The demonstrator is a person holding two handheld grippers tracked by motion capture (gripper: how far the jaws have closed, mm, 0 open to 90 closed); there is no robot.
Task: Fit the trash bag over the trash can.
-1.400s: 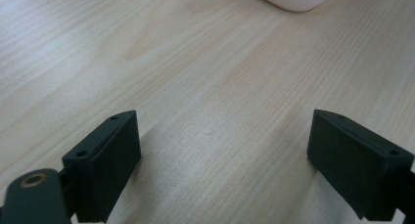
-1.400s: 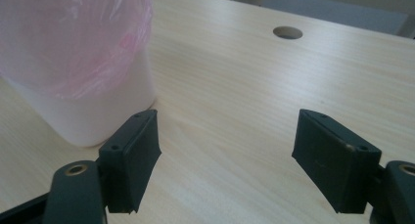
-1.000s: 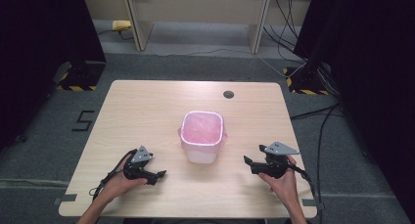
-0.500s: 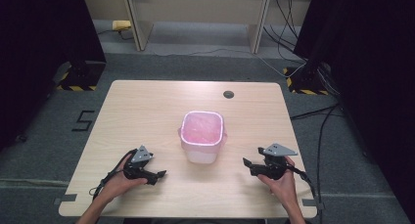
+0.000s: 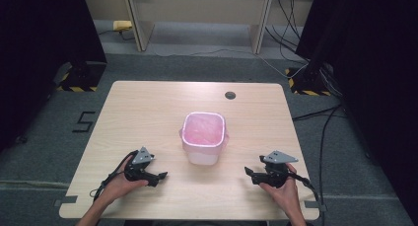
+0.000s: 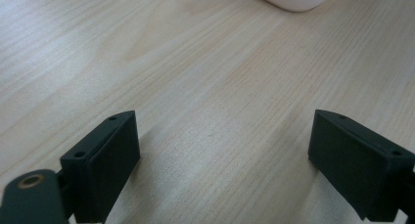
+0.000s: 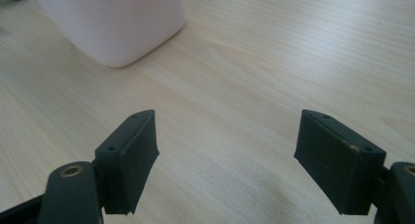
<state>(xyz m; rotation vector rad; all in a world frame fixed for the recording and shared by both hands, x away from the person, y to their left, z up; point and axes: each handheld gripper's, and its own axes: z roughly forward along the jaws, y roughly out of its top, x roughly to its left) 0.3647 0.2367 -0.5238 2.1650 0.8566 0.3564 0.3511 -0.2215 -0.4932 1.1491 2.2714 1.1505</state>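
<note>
Resting pose: left gripper (image 5: 160, 176) and right gripper (image 5: 248, 172) are held low at the near table (image 5: 148, 107) edge, apparently as a ready stance.
Jaws: both are spread wide, nothing pinched.
Container: pink-lined white tub (image 5: 203, 137) is set mid-table, between the grippers, well apart from each, within likely reach.
Change: none noted against earlier frames; grippers and tub unmoved.

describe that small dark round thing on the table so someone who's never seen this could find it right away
Start at the light wooden table and find the pink-rimmed container near its middle. Look past it toward the far edge, slightly to the right: the dark round spot sits there, apart from everything. It lies flat on the tabletop, unlike the tall container and the two black grippers near the person's edge.
</note>
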